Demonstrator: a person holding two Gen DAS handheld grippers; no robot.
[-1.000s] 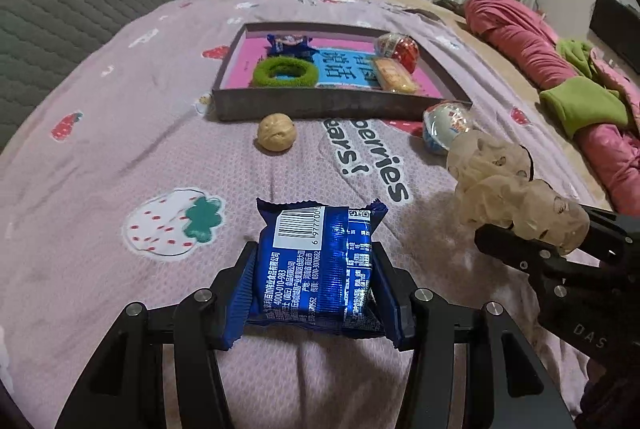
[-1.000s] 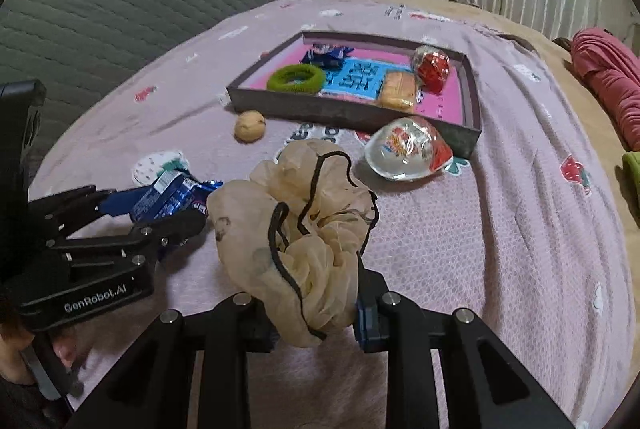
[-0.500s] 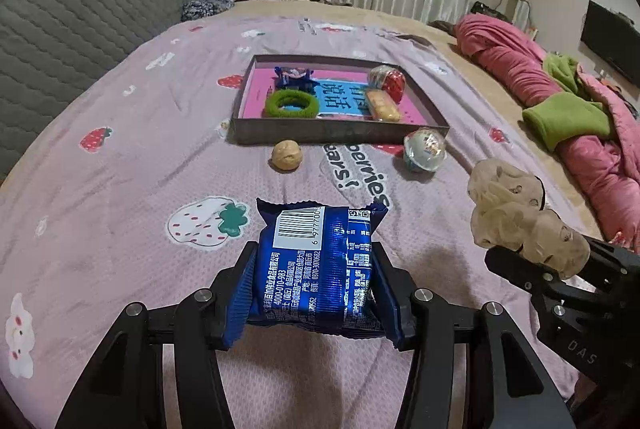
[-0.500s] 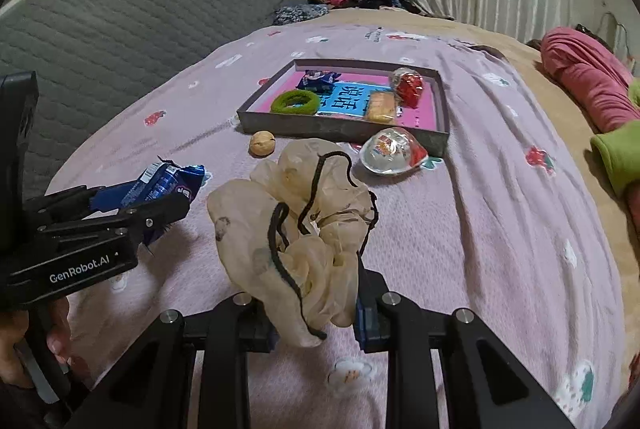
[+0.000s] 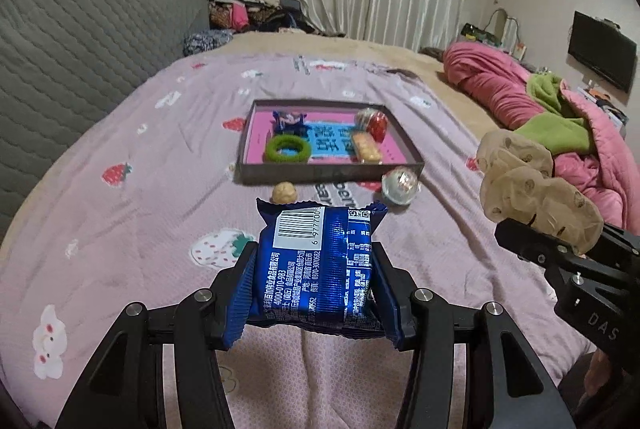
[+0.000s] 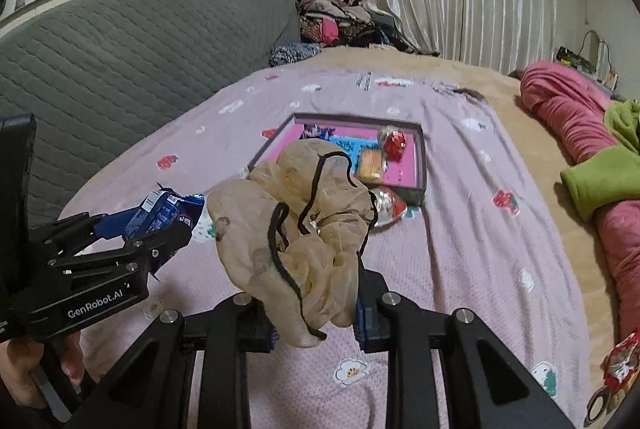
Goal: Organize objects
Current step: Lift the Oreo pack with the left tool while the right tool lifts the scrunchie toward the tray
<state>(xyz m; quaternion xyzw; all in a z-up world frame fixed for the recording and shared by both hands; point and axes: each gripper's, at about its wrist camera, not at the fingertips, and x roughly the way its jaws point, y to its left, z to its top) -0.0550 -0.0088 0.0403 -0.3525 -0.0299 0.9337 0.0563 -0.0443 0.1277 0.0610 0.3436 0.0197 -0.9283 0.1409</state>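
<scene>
My left gripper (image 5: 316,269) is shut on a blue snack packet (image 5: 320,261), held above the bed; the packet also shows in the right wrist view (image 6: 160,215). My right gripper (image 6: 316,313) is shut on a beige scrunchie (image 6: 296,225), also seen in the left wrist view (image 5: 532,189). Far ahead lies a grey tray (image 5: 332,175) with a pink floor holding a green ring (image 5: 287,149), a biscuit pack (image 5: 366,148), a red capsule (image 5: 374,121) and a blue wrapper (image 5: 290,119).
A walnut-like ball (image 5: 284,192) and a clear toy capsule (image 5: 400,183) lie on the pink sheet in front of the tray. A grey quilted headboard (image 5: 80,41) is at left. Pink and green bedding (image 5: 560,117) is heaped at right.
Both grippers have risen and drawn back from the tray with their loads still held. The tray and loose items now look smaller and farther off.
</scene>
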